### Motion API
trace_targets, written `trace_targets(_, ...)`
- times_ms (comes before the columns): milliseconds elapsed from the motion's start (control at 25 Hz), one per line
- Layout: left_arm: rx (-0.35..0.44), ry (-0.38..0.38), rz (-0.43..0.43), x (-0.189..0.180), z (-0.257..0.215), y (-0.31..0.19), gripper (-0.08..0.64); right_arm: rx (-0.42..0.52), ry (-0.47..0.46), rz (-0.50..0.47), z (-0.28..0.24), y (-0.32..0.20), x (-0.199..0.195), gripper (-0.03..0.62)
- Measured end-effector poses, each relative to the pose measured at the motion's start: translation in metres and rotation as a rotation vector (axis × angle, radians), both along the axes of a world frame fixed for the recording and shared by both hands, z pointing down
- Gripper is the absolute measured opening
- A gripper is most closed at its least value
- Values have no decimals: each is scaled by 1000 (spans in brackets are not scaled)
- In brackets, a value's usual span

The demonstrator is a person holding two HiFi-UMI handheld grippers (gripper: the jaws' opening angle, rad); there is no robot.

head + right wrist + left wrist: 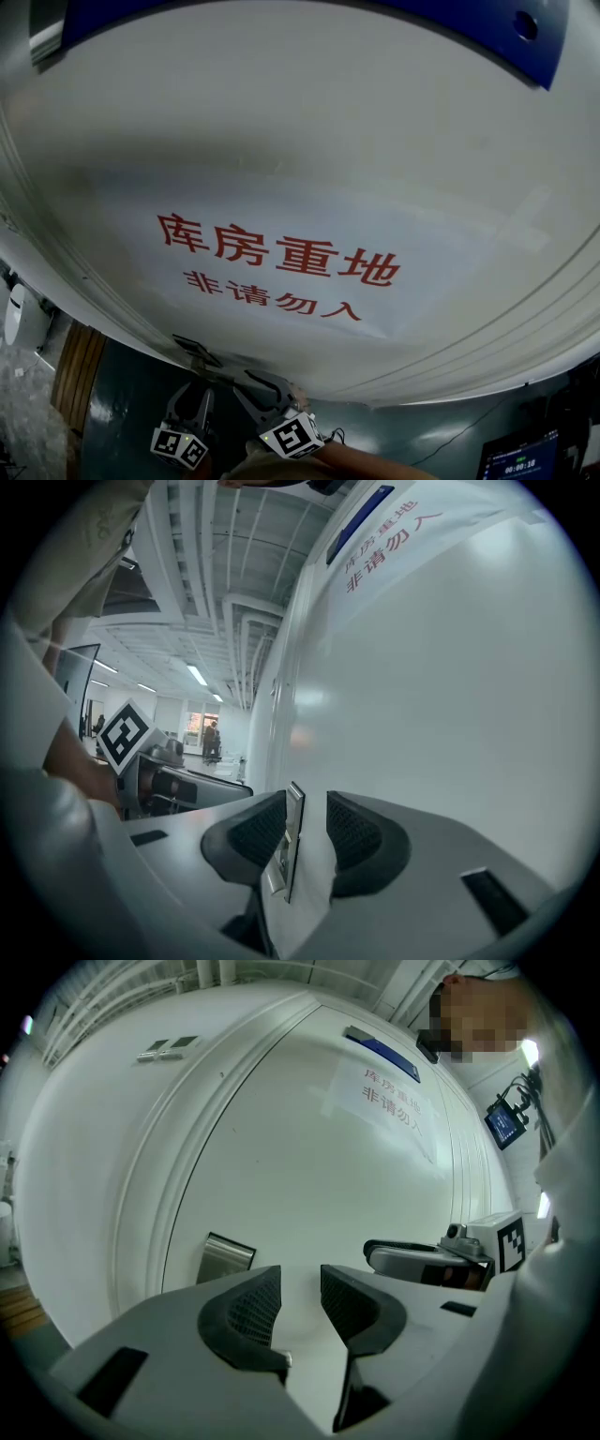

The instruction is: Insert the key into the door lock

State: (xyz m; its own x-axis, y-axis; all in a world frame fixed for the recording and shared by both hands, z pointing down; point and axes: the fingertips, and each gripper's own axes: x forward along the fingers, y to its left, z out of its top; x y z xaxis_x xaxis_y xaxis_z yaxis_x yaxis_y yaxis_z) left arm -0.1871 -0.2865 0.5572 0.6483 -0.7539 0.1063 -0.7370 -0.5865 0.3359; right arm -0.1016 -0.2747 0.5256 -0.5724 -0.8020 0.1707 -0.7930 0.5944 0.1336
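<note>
**A:** What is the left hand-held gripper (300,1275) doing?

**B:** It is hovering with its jaws spread and nothing between them, facing the white door (309,1138). The metal lock plate (225,1258) is sitting on the door, up and to the left of those jaws and not touching them.

**A:** And the key?

**B:** I am not finding a key in any view. The right hand-held gripper (307,799) is also standing with its jaws apart. A thin metal strip (292,841) is showing edge-on in the gap. It is lying close to the left pad, with a gap showing on its right, so nothing is being pinched. I cannot tell whether it is the lock plate seen side-on.

**A:** So how should this step be handled?

**B:** I am reading this as the approach. Whichever gripper is carrying the key should be pinching it firmly by the bow. It should be squaring the blade to the keyway, then pushing straight in without twisting. The other one should be staying clear of the plate.
</note>
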Motion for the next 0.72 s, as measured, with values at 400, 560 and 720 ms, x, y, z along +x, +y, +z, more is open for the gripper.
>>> trace_targets(400, -60, -11, 48, 5, 35, 20, 146, -46, 25, -4, 27, 10, 0, 123)
trace_targets(560, -69, -37, 38, 1, 45, 20, 147, -66, 54, -11, 45, 12, 2, 123)
trace_targets(720, -82, -76, 31, -2, 52, 18, 146, -68, 56, -9, 47, 10, 2, 123)
